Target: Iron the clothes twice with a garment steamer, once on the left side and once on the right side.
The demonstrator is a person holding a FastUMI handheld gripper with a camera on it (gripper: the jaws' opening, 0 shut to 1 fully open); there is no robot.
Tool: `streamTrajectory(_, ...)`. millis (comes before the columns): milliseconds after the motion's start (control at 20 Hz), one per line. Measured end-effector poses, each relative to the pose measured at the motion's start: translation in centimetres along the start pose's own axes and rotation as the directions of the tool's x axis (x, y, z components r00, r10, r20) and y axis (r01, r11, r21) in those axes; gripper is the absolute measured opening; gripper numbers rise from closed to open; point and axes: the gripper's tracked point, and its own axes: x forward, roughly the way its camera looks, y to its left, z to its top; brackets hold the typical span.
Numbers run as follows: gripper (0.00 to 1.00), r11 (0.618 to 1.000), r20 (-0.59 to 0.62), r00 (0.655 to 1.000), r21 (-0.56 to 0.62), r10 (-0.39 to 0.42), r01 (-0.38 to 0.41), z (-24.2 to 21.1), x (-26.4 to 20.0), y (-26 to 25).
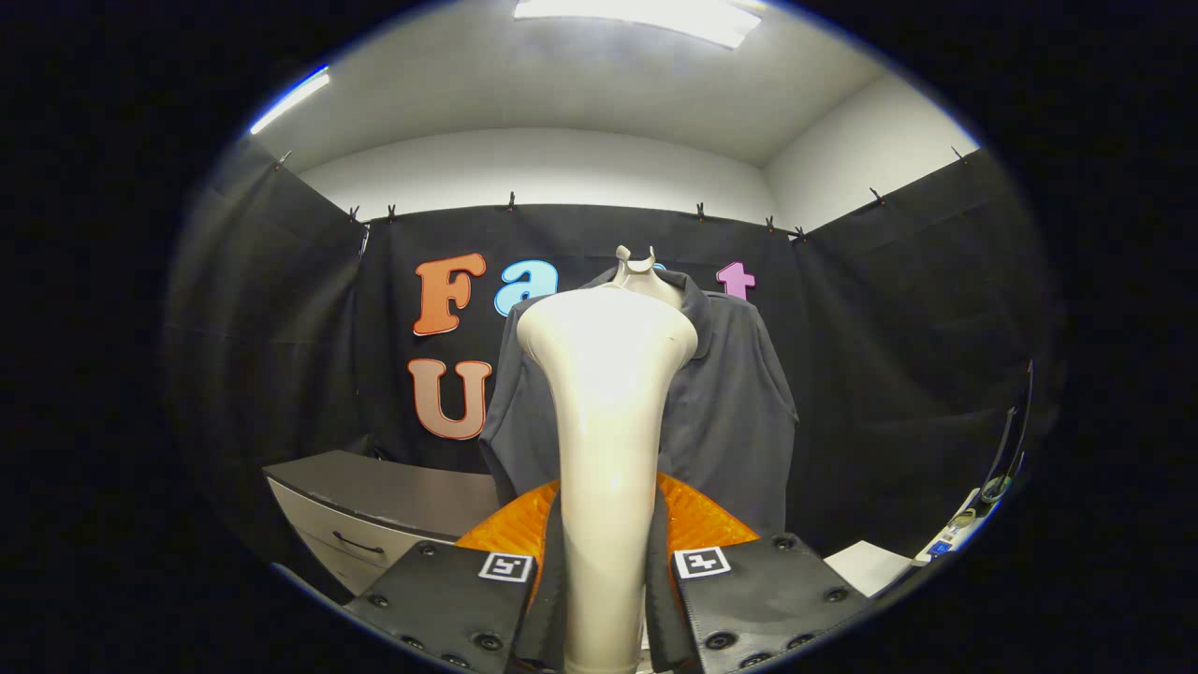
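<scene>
A cream garment steamer stands upright between my two fingers, its handle pinched at the bottom and its wide head rising up in front of me. My gripper is shut on that handle. Beyond the steamer hangs a dark grey collared shirt on a pale mannequin torso, whose neck shows above the steamer's head. The steamer head covers the middle and left chest of the shirt. The shirt's left sleeve and right side show on either side of it.
A grey cabinet with a drawer handle sits low to the left of the shirt. A white surface and some small items lie low on the right.
</scene>
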Motion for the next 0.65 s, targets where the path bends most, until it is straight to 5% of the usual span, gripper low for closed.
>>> streamTrajectory(650, 0.41, 1.000, -0.006, 1.000, 0.004, -0.002, 0.002, -0.39, 0.37, 0.06)
